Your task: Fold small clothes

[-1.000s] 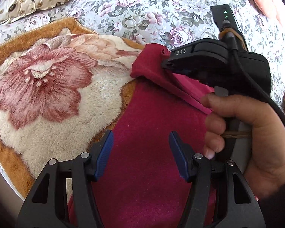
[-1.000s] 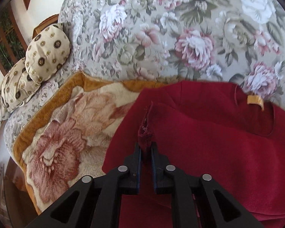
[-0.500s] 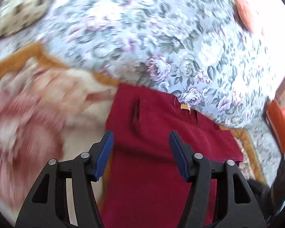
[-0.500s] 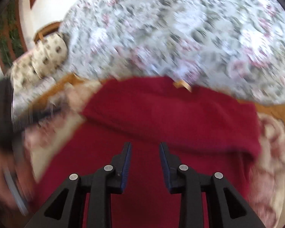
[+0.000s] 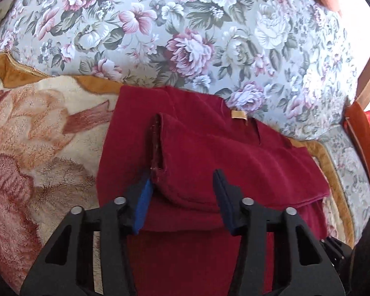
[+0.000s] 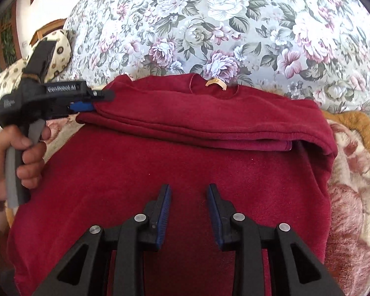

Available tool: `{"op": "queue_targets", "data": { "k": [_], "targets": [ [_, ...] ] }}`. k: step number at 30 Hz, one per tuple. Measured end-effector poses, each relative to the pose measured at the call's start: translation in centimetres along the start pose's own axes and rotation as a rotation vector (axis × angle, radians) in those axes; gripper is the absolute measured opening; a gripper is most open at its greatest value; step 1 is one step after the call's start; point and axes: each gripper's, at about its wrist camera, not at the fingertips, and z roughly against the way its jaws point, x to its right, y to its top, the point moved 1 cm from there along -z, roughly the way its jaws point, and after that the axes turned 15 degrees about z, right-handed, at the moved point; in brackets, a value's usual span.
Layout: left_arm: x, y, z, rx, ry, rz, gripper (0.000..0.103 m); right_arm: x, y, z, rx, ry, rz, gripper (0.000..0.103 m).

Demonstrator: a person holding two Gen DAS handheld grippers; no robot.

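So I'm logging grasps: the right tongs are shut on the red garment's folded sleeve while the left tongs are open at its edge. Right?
Not quite: the right tongs are open, holding nothing, above the red garment, as the right wrist view shows. The left tongs are open at the folded edge.

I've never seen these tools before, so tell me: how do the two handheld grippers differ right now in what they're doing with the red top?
The left gripper sits at the folded sleeve near the shoulder, its blue pads spread on either side of the cuff; the right gripper hovers over the flat lower body of the red top, touching nothing. The left's gap looks wider than the right's. Both are open, black with blue pads.
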Motion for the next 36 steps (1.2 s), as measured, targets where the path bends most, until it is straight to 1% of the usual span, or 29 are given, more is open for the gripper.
{"op": "queue_targets", "data": {
  "k": [1,2,3,4,5,7,10,11,13,15,16,18,19,20,21,22,23,24,26,28,29,30,31,32,33,34,35,36],
  "targets": [
    [-0.2,0.2,-0.2,0.003,0.009,0.015,0.036,0.0,0.0,0.0,0.001,0.004,-0.003,0.029],
    [-0.3,0.3,-0.5,0.001,0.019,0.034,0.027,0.0,0.0,0.0,0.003,0.006,-0.005,0.029],
    [-0.5,0.5,-0.9,-0.008,0.037,0.058,0.013,0.0,0.0,0.0,0.004,0.008,-0.006,0.029],
    [-0.6,0.6,-1.2,-0.016,0.051,0.073,0.007,0.0,0.0,-0.1,0.004,0.008,-0.007,0.029],
    [-0.6,0.7,-1.1,-0.013,0.065,0.082,0.006,-0.1,0.0,-0.1,0.005,0.009,-0.007,0.029],
    [-0.1,0.7,-0.4,0.011,0.068,0.081,0.006,-0.1,0.0,-0.1,0.007,0.009,-0.009,0.029],
    [1.0,1.0,2.3,0.093,0.051,0.057,0.006,-0.1,-0.1,-0.1,0.006,0.004,-0.004,0.029],
    [1.0,1.1,3.0,0.121,0.059,0.054,0.006,-0.1,-0.1,-0.1,0.006,0.003,-0.003,0.029],
    [0.6,1.5,3.7,0.173,0.115,0.042,0.006,-0.1,-0.1,-0.1,0.006,0.002,-0.002,0.029],
    [-0.2,1.9,3.4,0.197,0.178,0.054,0.006,-0.1,-0.1,-0.1,0.006,0.001,-0.001,0.029],
    [-0.6,2.0,2.5,0.179,0.209,0.051,0.006,-0.1,-0.1,-0.1,0.005,0.000,0.000,0.029],
    [-1.1,1.7,0.7,0.086,0.215,0.040,0.007,-0.2,-0.1,-0.1,0.002,-0.004,0.004,0.029],
    [-1.0,1.6,0.2,0.061,0.216,0.030,0.007,-0.2,0.0,-0.1,0.000,-0.004,0.004,0.029],
    [-0.9,1.4,0.2,0.047,0.202,0.018,0.011,0.0,0.0,0.0,-0.003,0.003,-0.001,0.029],
    [-0.9,1.3,0.5,0.040,0.185,0.008,0.021,0.2,0.1,0.2,-0.001,0.016,-0.010,0.029],
    [-1.0,1.2,1.0,0.041,0.171,0.007,0.026,0.6,0.0,0.6,0.006,0.032,-0.033,0.029],
    [-1.1,1.3,1.6,0.044,0.156,0.009,0.036,1.1,-0.1,1.0,0.012,0.041,-0.063,0.029],
    [-1.4,1.4,2.4,0.055,0.150,0.010,0.043,1.9,-0.3,1.8,0.029,0.039,-0.097,0.029],
    [-2.1,2.0,4.4,0.119,0.186,0.006,0.043,3.6,-0.2,3.3,0.064,0.003,-0.143,0.029],
    [-2.7,2.8,6.7,0.231,0.258,0.025,0.043,5.5,0.5,4.9,0.112,-0.057,-0.166,0.029],
    [-2.7,3.2,7.5,0.270,0.259,0.041,0.043,6.7,1.1,5.4,0.135,-0.088,-0.188,0.029],
    [-2.4,3.4,7.7,0.276,0.245,0.046,0.043,7.8,1.6,5.6,0.145,-0.106,-0.214,0.029],
    [-1.6,3.6,7.5,0.259,0.226,0.031,0.043,8.9,2.5,5.6,0.152,-0.114,-0.244,0.029],
    [-0.8,3.6,6.6,0.233,0.212,0.005,0.042,9.7,3.5,5.2,0.157,-0.098,-0.254,0.029],
    [0.5,3.5,5.1,0.191,0.196,-0.036,0.041,9.9,4.4,4.6,0.149,-0.082,-0.244,0.029],
    [1.1,3.4,4.0,0.164,0.200,-0.057,0.041,9.8,5.4,3.6,0.130,-0.058,-0.214,0.029],
    [1.6,3.2,2.5,0.133,0.217,-0.073,0.041,9.5,6.4,2.3,0.101,-0.018,-0.165,0.025],
    [1.6,3.0,1.2,0.102,0.242,-0.068,0.041,9.2,6.7,1.4,0.073,-0.021,-0.125,0.025]
  ]
}}
